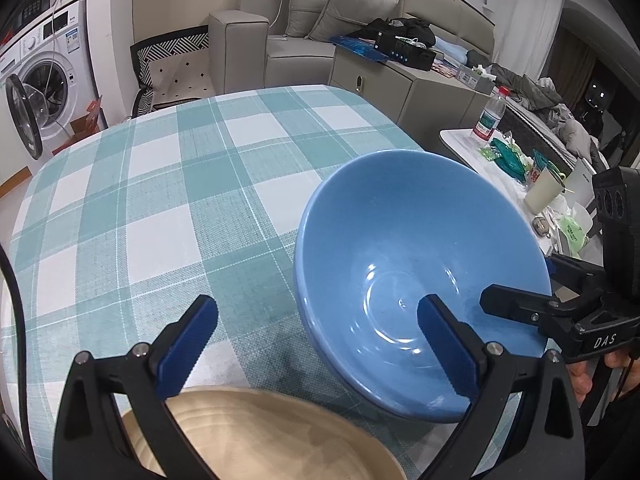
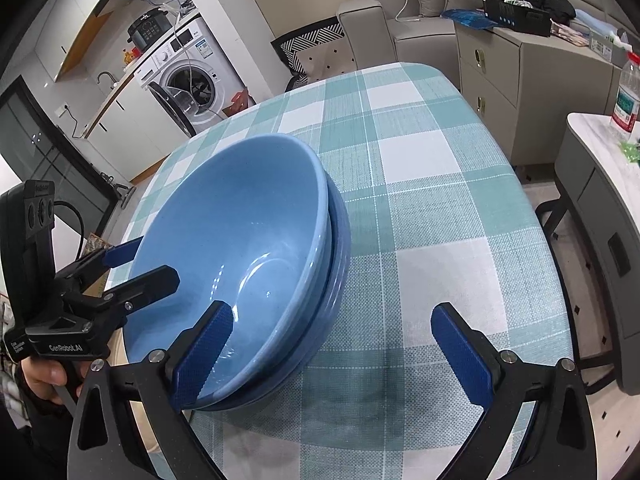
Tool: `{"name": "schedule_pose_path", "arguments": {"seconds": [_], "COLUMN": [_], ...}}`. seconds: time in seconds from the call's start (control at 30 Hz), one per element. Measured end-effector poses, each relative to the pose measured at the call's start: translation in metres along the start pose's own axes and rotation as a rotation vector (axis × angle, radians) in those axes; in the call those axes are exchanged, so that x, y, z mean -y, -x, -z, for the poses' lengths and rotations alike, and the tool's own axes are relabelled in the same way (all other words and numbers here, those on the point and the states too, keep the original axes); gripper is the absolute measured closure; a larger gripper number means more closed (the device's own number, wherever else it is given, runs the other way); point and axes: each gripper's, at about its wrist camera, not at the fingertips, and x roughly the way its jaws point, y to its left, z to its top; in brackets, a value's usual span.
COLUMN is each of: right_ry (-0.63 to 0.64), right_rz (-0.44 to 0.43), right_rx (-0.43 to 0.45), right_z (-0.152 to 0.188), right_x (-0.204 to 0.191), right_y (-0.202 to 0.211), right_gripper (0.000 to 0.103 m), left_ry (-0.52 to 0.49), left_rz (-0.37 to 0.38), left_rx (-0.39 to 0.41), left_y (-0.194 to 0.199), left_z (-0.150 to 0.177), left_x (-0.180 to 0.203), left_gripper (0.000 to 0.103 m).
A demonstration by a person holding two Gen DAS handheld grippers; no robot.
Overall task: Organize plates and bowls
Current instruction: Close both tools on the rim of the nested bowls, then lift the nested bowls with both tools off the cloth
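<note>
right wrist view: bowl (image 2: 240, 248) tilted w/ both grippers (image 2: 332, 356) (image 1: 316, 354) spread wide, gripping nothing; we risk it sliding.

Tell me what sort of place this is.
Most likely a small home with living room and kitchen in one: a grey sofa, a front-loading washing machine beside a sink counter, and a dining table under a checked cloth.
</note>
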Motion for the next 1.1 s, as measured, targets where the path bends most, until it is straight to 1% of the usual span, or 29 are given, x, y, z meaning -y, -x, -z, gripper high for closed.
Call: {"name": "schedule_pose_path", "arguments": {"seconds": [0.07,0.17,0.27,0.33,0.4,0.43,0.47,0.53,0.6,0.67,0.83,0.93,1.1], "right_ry": [-0.006,-0.016,-0.018,-0.020,-0.015,-0.014,-0.013,-0.010,-0.010,-0.003,0.008,0.017,0.036], "right_rz": [-0.012,-0.034,-0.041,-0.058,-0.058,-0.059,-0.064,-0.063,-0.068,-0.070,-0.062,-0.056,-0.031], "right_rx": [-0.004,-0.010,-0.014,-0.020,-0.019,-0.019,-0.020,-0.018,-0.017,-0.017,-0.016,-0.016,-0.015], "right_z": [0.000,0.001,0.001,0.001,0.002,0.002,0.002,0.002,0.003,0.003,0.004,0.004,0.004], "right_x": [0.000,0.001,0.000,-0.001,-0.003,-0.003,-0.004,-0.005,-0.006,-0.008,-0.011,-0.014,-0.018], "right_y": [-0.001,-0.003,-0.004,-0.004,-0.004,-0.003,-0.003,-0.002,-0.001,-0.001,0.001,0.001,0.002], "right_gripper": [0.002,0.007,0.013,0.021,0.023,0.024,0.026,0.028,0.030,0.035,0.044,0.049,0.050], "left_ry": [0.000,-0.003,-0.011,-0.016,-0.019,-0.020,-0.020,-0.021,-0.024,-0.028,-0.021,-0.026,-0.026], "left_rz": [0.007,0.030,0.048,0.061,0.070,0.074,0.078,0.086,0.094,0.083,0.076,0.077,0.076], "left_rx": [0.000,-0.001,-0.005,-0.008,-0.013,-0.016,-0.019,-0.026,-0.031,-0.033,-0.034,-0.034,-0.033], "left_y": [0.000,0.000,0.001,0.001,0.001,0.001,0.001,0.001,0.001,0.002,0.004,0.005,0.006], "left_z": [0.000,0.000,0.000,0.001,0.001,0.002,0.002,0.002,0.003,0.004,0.005,0.006,0.007], "left_x": [0.001,0.002,0.005,0.006,0.008,0.008,0.009,0.010,0.012,0.013,0.012,0.012,0.013], "left_gripper": [0.003,0.005,0.011,0.019,0.025,0.031,0.033,0.044,0.049,0.051,0.060,0.060,0.060]}}
